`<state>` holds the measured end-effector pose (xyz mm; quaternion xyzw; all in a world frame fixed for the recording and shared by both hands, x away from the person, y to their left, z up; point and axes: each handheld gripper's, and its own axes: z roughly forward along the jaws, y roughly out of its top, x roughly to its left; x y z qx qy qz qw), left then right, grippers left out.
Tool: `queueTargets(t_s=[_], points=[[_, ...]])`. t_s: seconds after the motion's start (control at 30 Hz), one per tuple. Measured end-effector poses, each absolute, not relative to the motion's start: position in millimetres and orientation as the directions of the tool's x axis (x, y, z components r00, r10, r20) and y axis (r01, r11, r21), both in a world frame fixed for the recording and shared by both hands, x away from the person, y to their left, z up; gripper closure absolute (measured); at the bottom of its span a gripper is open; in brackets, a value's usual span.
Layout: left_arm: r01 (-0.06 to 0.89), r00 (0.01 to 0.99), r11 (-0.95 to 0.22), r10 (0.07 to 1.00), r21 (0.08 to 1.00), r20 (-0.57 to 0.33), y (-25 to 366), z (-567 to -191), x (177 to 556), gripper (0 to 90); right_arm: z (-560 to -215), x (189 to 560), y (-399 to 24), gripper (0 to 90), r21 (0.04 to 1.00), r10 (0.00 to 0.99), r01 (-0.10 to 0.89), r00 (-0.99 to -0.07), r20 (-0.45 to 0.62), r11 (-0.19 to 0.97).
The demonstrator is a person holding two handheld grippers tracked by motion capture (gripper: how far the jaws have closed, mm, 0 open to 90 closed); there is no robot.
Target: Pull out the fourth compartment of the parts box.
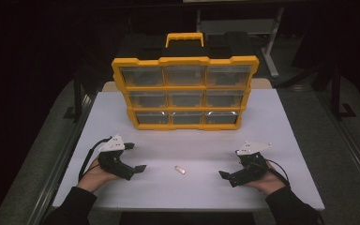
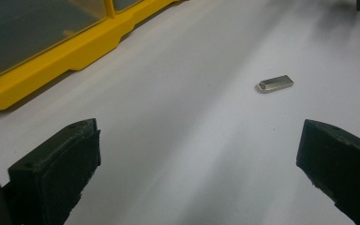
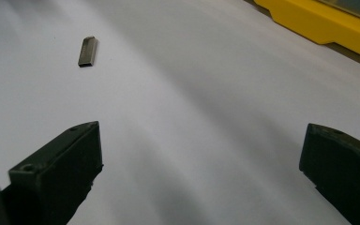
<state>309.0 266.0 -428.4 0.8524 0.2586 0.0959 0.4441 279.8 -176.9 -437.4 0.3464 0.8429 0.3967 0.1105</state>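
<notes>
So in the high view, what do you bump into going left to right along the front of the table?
Left claw → small metal piece → right claw.

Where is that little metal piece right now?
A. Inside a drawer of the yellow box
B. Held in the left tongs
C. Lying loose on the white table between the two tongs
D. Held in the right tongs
C: the small metal piece lies on the white table, apart from the open left tongs and right tongs.
</notes>
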Motion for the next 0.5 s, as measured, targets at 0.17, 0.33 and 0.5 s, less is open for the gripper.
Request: queueTargets(t_s=[0.17,0.33,0.5], points=[[0.361,0.847,-0.479,0.528,0.8,-0.066,265.9,-429.2,309.1,0.0,-436.3,279.6,-176.6,0.0,0.75,0.67,0.495,-0.736,0.093,0.44],[0.359,0.848,-0.482,0.526,0.799,-0.064,265.6,-428.7,308.6,0.0,-436.6,280.2,-175.9,0.0,0.75,0.665,0.49,-0.741,0.091,0.444],[0.361,0.846,-0.475,0.529,0.803,-0.068,265.5,-428.5,309.0,0.0,-435.5,279.9,-174.8,0.0,0.752,0.663,0.488,-0.743,0.091,0.444]])
